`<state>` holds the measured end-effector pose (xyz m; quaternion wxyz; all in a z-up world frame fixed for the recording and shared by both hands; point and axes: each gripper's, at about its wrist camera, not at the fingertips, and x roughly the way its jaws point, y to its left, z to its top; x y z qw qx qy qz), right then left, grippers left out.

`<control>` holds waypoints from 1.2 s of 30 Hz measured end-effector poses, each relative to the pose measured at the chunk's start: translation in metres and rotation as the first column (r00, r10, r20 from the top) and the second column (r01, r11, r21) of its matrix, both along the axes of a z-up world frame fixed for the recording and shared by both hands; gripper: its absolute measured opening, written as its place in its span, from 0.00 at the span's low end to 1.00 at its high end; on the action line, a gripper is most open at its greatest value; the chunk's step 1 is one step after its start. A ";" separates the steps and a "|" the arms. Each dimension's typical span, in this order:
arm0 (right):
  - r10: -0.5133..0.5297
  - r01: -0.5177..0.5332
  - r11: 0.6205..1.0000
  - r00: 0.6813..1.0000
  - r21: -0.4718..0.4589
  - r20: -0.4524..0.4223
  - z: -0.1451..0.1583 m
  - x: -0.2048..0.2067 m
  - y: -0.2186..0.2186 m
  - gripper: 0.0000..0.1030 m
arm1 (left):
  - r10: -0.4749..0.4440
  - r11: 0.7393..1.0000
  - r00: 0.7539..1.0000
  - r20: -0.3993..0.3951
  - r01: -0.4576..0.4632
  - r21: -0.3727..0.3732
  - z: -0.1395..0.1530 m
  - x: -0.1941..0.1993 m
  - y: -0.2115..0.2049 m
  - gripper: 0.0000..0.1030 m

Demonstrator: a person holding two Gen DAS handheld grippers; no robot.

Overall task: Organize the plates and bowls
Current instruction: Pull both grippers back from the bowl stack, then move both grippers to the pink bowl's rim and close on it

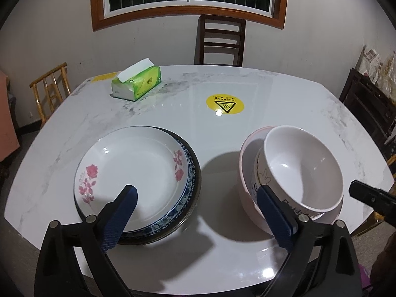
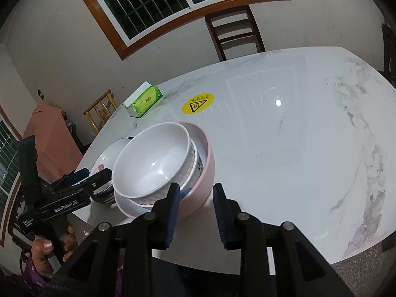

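Observation:
A stack of plates [image 1: 138, 173] sits at the table's near left, a white rose-patterned plate on top of a blue-rimmed one. A stack of bowls [image 1: 297, 170] sits at the near right: a white bowl [image 2: 153, 158] tilted inside a printed bowl, inside a pink bowl [image 2: 205, 173]. My left gripper [image 1: 198, 195] is open and empty, hovering between the two stacks. My right gripper [image 2: 195, 193] is open, its fingers on either side of the pink bowl's near rim, not closed on it. The left gripper [image 2: 81, 175] also shows in the right wrist view.
A green tissue box [image 1: 137, 83] lies at the far left of the white marble table [image 1: 272, 94]. A yellow warning sticker [image 1: 224, 104] marks the table's middle. Chairs stand around: dark wood [image 1: 220, 39] at the far side, bamboo [image 1: 50, 87] at the left.

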<state>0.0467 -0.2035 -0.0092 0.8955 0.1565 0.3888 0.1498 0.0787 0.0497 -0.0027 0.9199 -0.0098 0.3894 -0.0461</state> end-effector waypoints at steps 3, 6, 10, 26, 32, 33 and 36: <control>-0.011 0.012 1.000 1.000 0.013 -0.012 -0.003 0.001 -0.004 0.29 | -0.008 1.000 1.000 0.000 0.008 -0.007 -0.001 0.002 0.001 0.94; -0.016 0.017 1.000 1.000 0.024 -0.018 -0.005 0.002 -0.005 0.29 | -0.012 1.000 1.000 0.010 0.013 -0.010 -0.003 0.002 0.002 0.94; -0.014 0.014 1.000 1.000 0.016 -0.011 -0.005 0.002 -0.003 0.29 | -0.015 0.999 1.000 0.002 0.015 -0.030 -0.007 0.003 0.006 0.94; 0.031 -0.029 0.999 0.996 0.023 -0.083 -0.008 0.021 -0.002 0.29 | -0.080 0.987 0.988 -0.135 0.060 -0.147 -0.014 0.019 0.006 0.80; 0.043 -0.042 0.999 0.989 0.013 -0.140 -0.009 0.033 0.001 0.30 | -0.082 0.988 0.982 -0.168 0.059 -0.140 -0.012 0.020 0.002 0.73; 0.041 -0.038 0.999 0.987 0.020 -0.156 -0.009 0.034 0.000 0.30 | -0.075 0.991 0.982 -0.172 0.054 -0.124 -0.011 0.020 0.000 0.73; 0.033 -0.028 0.999 0.975 0.027 -0.221 -0.010 0.043 0.000 0.30 | -0.056 0.995 0.979 -0.195 0.038 -0.093 -0.009 0.022 -0.003 0.73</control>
